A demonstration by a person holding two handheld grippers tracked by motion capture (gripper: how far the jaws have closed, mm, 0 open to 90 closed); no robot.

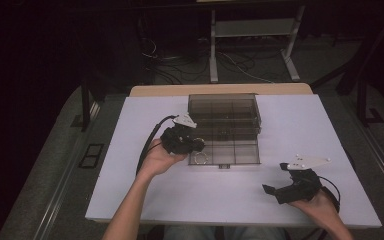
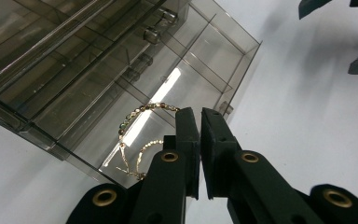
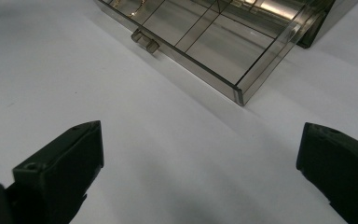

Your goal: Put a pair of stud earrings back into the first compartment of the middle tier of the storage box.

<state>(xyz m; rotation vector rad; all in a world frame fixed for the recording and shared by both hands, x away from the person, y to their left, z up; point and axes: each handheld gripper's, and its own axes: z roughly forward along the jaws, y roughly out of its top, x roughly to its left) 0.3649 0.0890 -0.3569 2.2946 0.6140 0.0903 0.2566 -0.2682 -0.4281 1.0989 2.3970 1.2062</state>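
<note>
A smoked clear organiser box [image 1: 224, 106] stands mid-table with its divided drawer [image 1: 237, 162] pulled out toward me. A gold bracelet [image 1: 200, 158] with a beaded stretch lies in the drawer's front left compartment. My left gripper [image 1: 199, 145] hovers just over that compartment. In the left gripper view the jaws of the left gripper [image 2: 200, 112] are shut with nothing seen between them, and the bracelet [image 2: 142, 109] curves behind the left jaw. My right gripper [image 1: 276, 178] rests low at the table's front right, its jaws wide open and empty; in its own view the right gripper [image 3: 200, 144] faces the drawer [image 3: 191, 63].
The drawer's small handle [image 3: 145, 41] juts from its front wall. The other drawer compartments look bare. White tabletop [image 1: 145, 190] stretches around the box. Beyond the table's far edge stand a white frame [image 1: 252, 30] and loose cables on the floor.
</note>
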